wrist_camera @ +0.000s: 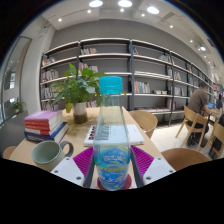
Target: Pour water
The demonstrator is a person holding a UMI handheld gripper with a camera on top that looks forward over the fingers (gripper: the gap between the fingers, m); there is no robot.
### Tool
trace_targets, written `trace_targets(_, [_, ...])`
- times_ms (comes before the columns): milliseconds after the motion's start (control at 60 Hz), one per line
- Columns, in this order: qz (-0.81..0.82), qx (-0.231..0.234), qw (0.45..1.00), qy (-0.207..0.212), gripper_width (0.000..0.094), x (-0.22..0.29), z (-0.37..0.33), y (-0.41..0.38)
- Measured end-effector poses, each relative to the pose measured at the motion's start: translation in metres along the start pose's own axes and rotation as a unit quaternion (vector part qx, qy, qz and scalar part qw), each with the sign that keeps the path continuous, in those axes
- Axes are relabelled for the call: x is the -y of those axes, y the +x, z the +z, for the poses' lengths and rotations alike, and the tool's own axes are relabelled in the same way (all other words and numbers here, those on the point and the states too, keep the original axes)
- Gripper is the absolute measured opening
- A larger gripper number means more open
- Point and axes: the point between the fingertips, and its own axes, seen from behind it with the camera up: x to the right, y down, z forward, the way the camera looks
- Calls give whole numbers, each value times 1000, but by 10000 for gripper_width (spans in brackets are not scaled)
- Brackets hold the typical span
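**Q:** Setting, widest first?

**Me:** Library room. Long bookshelves point(120, 70) across the back wall, a person seated at the far side. Nearer, a wooden table point(75, 132) carrying a potted plant point(78, 92), a stack of books point(44, 124) and a keyboard point(120, 131).

**Q:** The task's things?

**Me:** A clear water bottle point(112, 135), blue cap on, stands upright between my fingers. A green mug point(46, 154) sits just beside my near finger, mouth up.

**Q:** Your tongs?

**Me:** My gripper point(113, 163) looks closed to bottle width, both magenta pads point(84, 160) against its sides. I judge it gripped.

**Q:** Progress?

**Me:** Early. Bottle held but untilted, cap apparently on. I can't see water in the mug. The pour itself remains.
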Motion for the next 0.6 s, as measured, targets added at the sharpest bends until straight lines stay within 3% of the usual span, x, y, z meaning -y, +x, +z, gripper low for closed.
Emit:
trace_targets(133, [-25, -21, 999, -41, 830, -24, -13, 9])
trace_targets(383, [-45, -20, 992, -115, 830, -66, -95, -12])
trace_targets(600, [-29, -7, 992, -124, 831, -49, -189, -70])
